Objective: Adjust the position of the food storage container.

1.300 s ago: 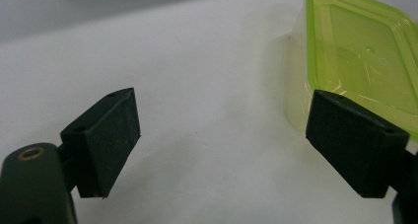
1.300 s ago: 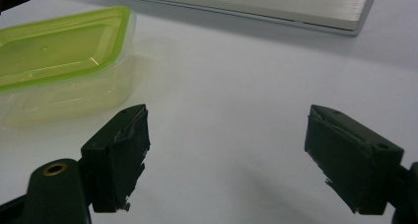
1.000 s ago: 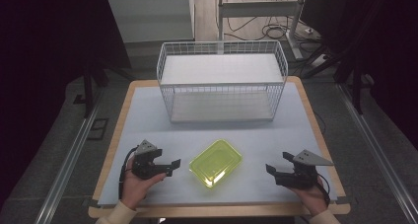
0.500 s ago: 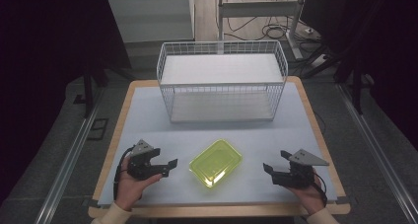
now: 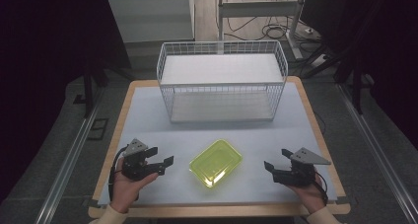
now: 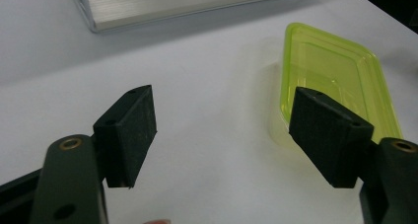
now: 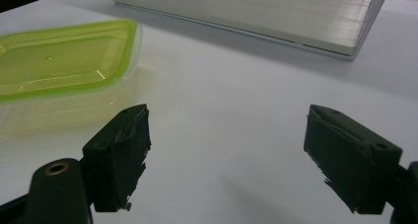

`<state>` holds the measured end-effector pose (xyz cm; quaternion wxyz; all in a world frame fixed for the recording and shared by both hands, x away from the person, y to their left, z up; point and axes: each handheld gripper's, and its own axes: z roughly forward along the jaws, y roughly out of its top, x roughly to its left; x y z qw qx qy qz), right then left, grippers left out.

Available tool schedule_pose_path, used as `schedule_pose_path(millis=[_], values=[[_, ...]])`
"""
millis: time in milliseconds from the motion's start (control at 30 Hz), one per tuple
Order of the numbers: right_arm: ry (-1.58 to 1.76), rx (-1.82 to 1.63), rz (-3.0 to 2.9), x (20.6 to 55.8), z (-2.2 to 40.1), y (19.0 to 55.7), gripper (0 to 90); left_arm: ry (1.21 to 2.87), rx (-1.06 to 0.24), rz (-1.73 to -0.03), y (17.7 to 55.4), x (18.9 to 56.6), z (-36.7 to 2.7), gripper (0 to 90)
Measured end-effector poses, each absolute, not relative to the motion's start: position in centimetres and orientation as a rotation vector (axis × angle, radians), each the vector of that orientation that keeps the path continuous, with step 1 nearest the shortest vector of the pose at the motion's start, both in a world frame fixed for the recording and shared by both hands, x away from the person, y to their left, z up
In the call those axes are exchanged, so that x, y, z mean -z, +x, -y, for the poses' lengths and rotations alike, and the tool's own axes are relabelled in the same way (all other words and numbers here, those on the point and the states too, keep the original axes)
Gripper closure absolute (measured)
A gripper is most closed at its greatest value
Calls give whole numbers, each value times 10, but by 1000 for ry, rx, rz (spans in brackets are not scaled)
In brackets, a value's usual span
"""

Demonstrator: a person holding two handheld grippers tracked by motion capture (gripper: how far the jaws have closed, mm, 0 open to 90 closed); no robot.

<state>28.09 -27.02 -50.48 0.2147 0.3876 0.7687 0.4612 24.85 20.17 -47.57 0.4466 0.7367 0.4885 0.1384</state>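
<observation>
- A pale grey table (image 5: 148,115) with a wooden edge carries a white wire basket (image 5: 222,81) at its far middle and a yellow-green plastic container (image 5: 216,162) at its near middle.
- The container is shallow, rectangular with rounded corners, and see-through; it sits turned at an angle to the table's edges and holds nothing that can be seen.
- The basket stands upright, open at the top, with a flat white floor inside; it is well apart from the container.
- The left tool (image 5: 165,164) rests in the person's left hand (image 5: 127,184) near the table's front left, with its jaws pointing toward the container.
- In the left gripper view the left tool (image 6: 222,135) has its jaws spread wide with nothing between them but bare table; the container (image 6: 335,76) lies just beyond the jaw on the right of that view, apart from it.
- The right tool (image 5: 270,168) sits in the person's right hand (image 5: 310,192) near the table's front right, with its jaws pointing toward the container.
- In the right gripper view the right tool (image 7: 226,160) is also spread wide and holds nothing; the container (image 7: 64,56) lies ahead and to the left in that view, and the basket (image 7: 276,12) stands farther off.
- Both tools are near the container, one on each side, and neither touches it.
- A cable trails from the left tool around the left hand.
- Beyond the table lie a dark floor, some loose cables and the leg of a metal frame.
</observation>
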Motion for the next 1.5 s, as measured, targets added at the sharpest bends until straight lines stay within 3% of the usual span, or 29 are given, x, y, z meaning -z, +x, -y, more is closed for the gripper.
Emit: schedule_pose_path(millis=[167, 300, 333, 400, 500, 1500], values=[[1074, -1262, -2142, 506, 269, 282, 184, 1870, -328, -1126, 243, 466, -197, 484], [1073, -1266, -2134, 505, 270, 280, 186, 1892, -280, -1068, 238, 461, -191, 728], [1073, -1266, -2134, 505, 270, 280, 186, 1900, -265, -1048, 237, 459, -189, 728], [1071, -1264, -2133, 505, 270, 279, 186, 1908, -237, -1015, 235, 457, -182, 833], [1071, -1263, -2132, 506, 270, 280, 187, 1929, -177, -954, 232, 455, -168, 900], [1085, -1272, -2128, 506, 272, 279, 184, 2166, 10, -759, 225, 487, -58, 900]])
